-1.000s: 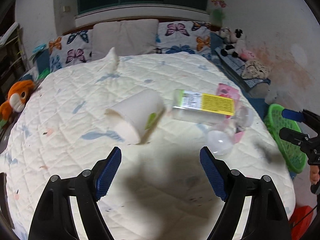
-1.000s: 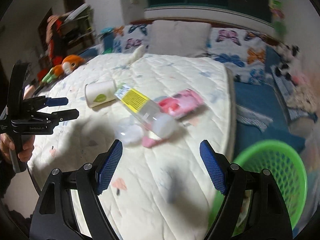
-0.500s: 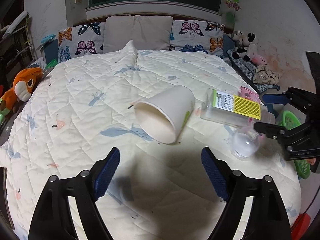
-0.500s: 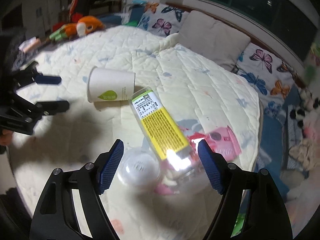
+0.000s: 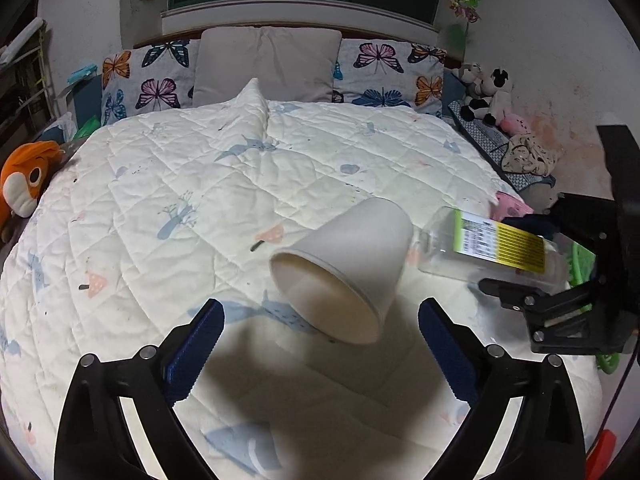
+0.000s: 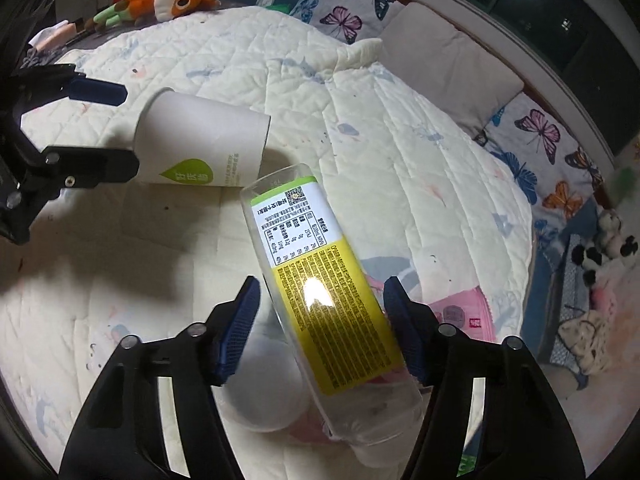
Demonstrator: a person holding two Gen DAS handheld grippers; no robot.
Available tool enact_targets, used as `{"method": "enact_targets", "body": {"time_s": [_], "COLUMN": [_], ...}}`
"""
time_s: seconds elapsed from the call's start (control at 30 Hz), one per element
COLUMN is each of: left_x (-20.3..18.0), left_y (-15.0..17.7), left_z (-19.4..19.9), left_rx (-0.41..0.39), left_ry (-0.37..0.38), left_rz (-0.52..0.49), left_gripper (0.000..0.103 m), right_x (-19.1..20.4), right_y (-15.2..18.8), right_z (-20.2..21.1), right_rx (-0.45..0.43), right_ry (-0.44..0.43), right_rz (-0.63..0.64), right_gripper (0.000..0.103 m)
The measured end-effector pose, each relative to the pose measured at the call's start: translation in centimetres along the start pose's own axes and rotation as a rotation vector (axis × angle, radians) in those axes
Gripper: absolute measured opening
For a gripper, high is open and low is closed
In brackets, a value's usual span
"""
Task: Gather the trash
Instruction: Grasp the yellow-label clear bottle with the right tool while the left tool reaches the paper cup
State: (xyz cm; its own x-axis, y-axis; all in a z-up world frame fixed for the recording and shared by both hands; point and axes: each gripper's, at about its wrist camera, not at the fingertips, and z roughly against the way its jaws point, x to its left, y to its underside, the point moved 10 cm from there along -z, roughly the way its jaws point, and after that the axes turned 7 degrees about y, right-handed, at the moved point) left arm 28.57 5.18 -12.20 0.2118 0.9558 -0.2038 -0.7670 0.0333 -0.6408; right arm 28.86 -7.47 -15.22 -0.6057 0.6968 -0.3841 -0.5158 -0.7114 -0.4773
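A white paper cup (image 5: pixel 348 268) lies on its side on the quilted bed, its mouth toward my left gripper (image 5: pixel 320 332), which is open with the cup's rim just ahead of its fingertips. The cup also shows in the right wrist view (image 6: pixel 200 148). A clear plastic bottle with a yellow-green label (image 6: pixel 320 292) lies beside the cup. My right gripper (image 6: pixel 322 320) is open, its fingers on either side of the bottle, not closed on it. The bottle shows in the left wrist view (image 5: pixel 496 248). A clear round lid (image 6: pixel 264 396) and a pink wrapper (image 6: pixel 460 312) lie under the bottle.
A green basket (image 5: pixel 580 256) stands off the bed's right edge behind the right gripper. Butterfly pillows (image 5: pixel 156 76) and a grey pillow (image 5: pixel 268 60) line the headboard. An orange plush toy (image 5: pixel 28 184) lies at the left edge, other plush toys (image 5: pixel 488 92) at the right.
Both grippers moved forward. The left one came close to the cup's mouth. The right one moved over the bottle, so the bottle now lies between its fingers.
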Motion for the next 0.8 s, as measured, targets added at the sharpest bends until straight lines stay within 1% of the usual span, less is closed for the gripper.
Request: {"method": "enact_targets", "body": {"time_s": [0.3,0.53,0.6,0.63,0.67,0.7,0.77,0.8], "left_x": [-0.2,-1.0,-1.4,-1.5,-1.7,-1.8,-1.9,-2.0], "left_y": [-0.7,-1.1,-1.1,-1.0,-0.9,-0.8,-0.6,-0.5], "left_z": [-1.5,-2.6,-2.8,-3.0,-3.3,-3.4,-3.5,-3.5], "left_rx": [-0.002,0.001,-0.001,0.006,0.020,0.026,0.033,0.040], "left_ry": [0.041,0.047,0.048,0.051,0.055,0.057,0.056,0.061], "left_rz": [-0.020,-0.064,-0.079,-0.084,-0.084,-0.081,-0.077,-0.072], "left_gripper": [0.094,0.094,0.089,0.079,0.073,0.071,0.060,0.057], "right_x": [-0.4,-1.6,-2.2,-2.4,-2.7,-2.8,-3.2,-3.4], "right_y": [-0.3,-0.2,-0.2,-0.2,-0.1,0.0,0.1,0.1], "right_z": [0.6,3.1,4.0,4.6,5.2,5.7,7.0,7.4], "right_rx": [-0.019,-0.058,-0.076,-0.085,-0.097,-0.105,-0.127,-0.137], "right_ry": [-0.013,-0.027,-0.030,-0.029,-0.034,-0.041,-0.041,-0.041], "right_rz": [-0.027,-0.101,-0.127,-0.141,-0.158,-0.171,-0.199,-0.208], "right_gripper": [0.056,0.053,0.053,0.053,0.052,0.052,0.052,0.052]}}
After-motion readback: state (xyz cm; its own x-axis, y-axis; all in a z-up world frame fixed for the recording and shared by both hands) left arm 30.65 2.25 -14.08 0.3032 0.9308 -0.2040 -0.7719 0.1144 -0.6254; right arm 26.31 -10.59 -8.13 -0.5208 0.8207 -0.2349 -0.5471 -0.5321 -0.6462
